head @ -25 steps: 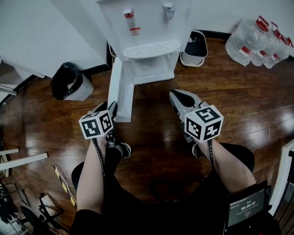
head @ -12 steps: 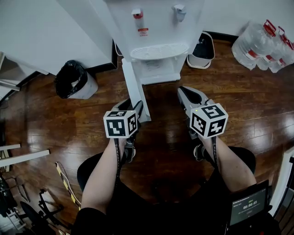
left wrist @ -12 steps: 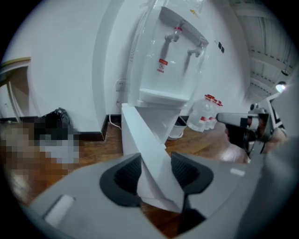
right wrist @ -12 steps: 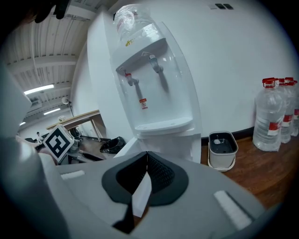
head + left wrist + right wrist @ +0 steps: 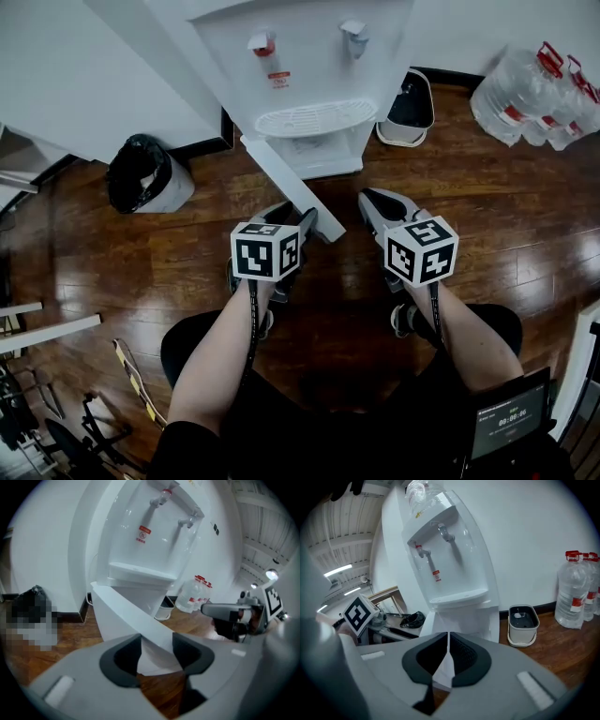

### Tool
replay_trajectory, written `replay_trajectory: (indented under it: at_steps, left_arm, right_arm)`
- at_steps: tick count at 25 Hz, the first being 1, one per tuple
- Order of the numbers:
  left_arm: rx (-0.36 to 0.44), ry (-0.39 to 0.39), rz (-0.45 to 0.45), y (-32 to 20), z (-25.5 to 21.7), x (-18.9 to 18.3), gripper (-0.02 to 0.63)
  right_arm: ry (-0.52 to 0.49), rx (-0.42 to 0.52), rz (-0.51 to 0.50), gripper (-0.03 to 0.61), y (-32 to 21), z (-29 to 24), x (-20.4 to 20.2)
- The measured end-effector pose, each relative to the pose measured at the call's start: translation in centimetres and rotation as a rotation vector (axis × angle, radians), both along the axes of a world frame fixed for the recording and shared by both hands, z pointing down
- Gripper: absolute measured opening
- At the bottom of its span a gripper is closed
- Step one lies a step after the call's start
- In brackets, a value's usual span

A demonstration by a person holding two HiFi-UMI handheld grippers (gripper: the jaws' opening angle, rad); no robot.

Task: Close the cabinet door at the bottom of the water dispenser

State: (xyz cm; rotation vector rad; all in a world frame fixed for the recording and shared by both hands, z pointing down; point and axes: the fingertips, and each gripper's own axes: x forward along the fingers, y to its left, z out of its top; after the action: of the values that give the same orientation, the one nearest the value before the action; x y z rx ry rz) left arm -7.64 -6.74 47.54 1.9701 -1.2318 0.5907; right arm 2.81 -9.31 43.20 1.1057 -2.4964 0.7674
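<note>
Left tool (image 5: pixel 302 223): jaws apart and opening. The free edge of the cabinet door (image 5: pixel 286 178) stands in the gap between them. Can't tell if the pads (image 5: pixel 123 660) touch the panel.

Right tool (image 5: pixel 370 202): jaws together, nothing between them. It sits just right of the left tool, tip pointing at the base of the water dispenser (image 5: pixel 309 56).

Door position: swung out, not closed. It's attached at the left side of the dispenser's base and runs diagonally across the wood floor (image 5: pixel 141 272), straight toward the left tool. Its near end lies between the two tool tips, closer to the left one. In the left gripper view the panel rises from the jaw gap and leads away up and to the left, toward the dispenser.

Dispenser is straight ahead of both tools; drip tray (image 5: pixel 314 117) above the open cabinet, red tap (image 5: pixel 262 43) and grey tap (image 5: pixel 351 28) above that.

Around:
- bin with black liner (image 5: pixel 145 173), well left of the left tool, by the wall
- small white bucket (image 5: pixel 408 98), ahead and right of the right tool, beside the dispenser
- water bottles (image 5: pixel 534 84), far right of the right tool
</note>
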Motion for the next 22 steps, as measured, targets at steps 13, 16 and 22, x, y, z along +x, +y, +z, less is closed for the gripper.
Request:
replay_trajectory:
  at_steps: [13,16,22]
  left_arm:
    - [0.005,-0.04,0.072,-6.9,1.6,2.8,0.229]
    - [-0.009,-0.044,0.076,-7.9,2.1,2.7,0.229]
    - [-0.007,-0.035,0.08,-9.7,2.1,3.6,0.218]
  right_arm:
    - [0.248,-0.012,-0.044,0.325,-4.1,3.8,2.5]
    - [0.277,-0.127,-0.032,0.357,-4.8,6.8,3.5]
    - [0.29,-0.189,-0.066,0.362,-5.8,9.2,2.2]
